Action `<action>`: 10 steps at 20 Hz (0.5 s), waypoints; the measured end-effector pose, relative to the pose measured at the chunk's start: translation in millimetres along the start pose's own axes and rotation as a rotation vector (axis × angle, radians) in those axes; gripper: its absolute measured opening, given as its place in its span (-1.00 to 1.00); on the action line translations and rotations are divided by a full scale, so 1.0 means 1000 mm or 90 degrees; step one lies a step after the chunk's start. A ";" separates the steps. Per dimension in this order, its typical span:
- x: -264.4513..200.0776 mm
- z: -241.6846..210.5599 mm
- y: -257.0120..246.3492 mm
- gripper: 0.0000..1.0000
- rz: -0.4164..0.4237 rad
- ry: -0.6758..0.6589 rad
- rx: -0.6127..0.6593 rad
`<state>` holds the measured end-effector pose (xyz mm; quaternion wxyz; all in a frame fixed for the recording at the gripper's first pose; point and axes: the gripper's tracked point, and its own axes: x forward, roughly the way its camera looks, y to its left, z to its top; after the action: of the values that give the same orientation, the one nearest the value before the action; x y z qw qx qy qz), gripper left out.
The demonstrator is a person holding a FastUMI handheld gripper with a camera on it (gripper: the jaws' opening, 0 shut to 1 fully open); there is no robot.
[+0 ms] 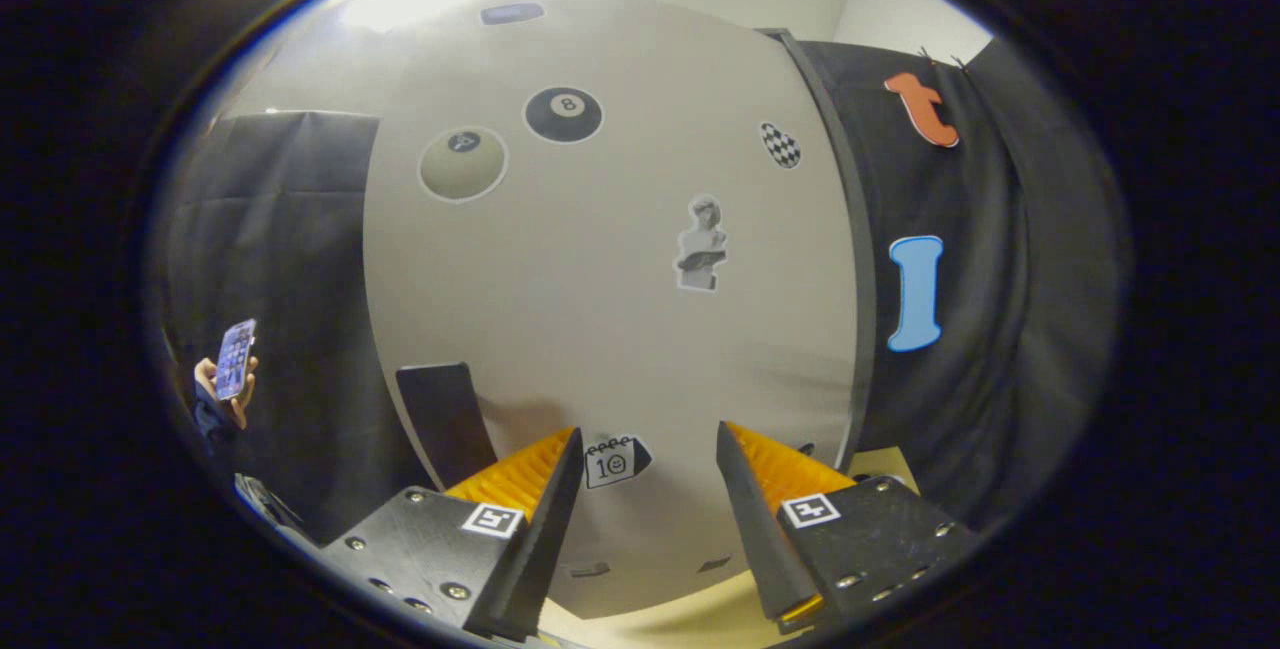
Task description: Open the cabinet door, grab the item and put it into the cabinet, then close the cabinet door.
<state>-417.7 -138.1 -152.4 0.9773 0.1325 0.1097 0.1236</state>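
A tall pale grey cabinet door [600,309] stands right in front of me, covered with stickers such as a billiard ball and a bust. The door looks shut, and a dark strip runs down its right edge [840,229]. A dark flat handle [440,419] sticks out low on the door's left side, just beyond my left finger. My gripper [648,431] is open, close to the door's lower part, with nothing between its fingers.
The cabinet stands on a pale yellow tabletop [690,619] that shows below the fingers. Black cloth walls hang on both sides of the cabinet. At the far left a person's hand [215,394] holds up a phone [236,359].
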 end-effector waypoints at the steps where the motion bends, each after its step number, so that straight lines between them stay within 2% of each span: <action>1: 0.002 0.002 0.000 0.58 0.000 -0.004 0.003; 10: 0.019 0.019 -0.006 0.57 -0.041 -0.033 -0.027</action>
<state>-394.2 -143.4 -139.8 0.9859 0.1116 0.0861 0.0908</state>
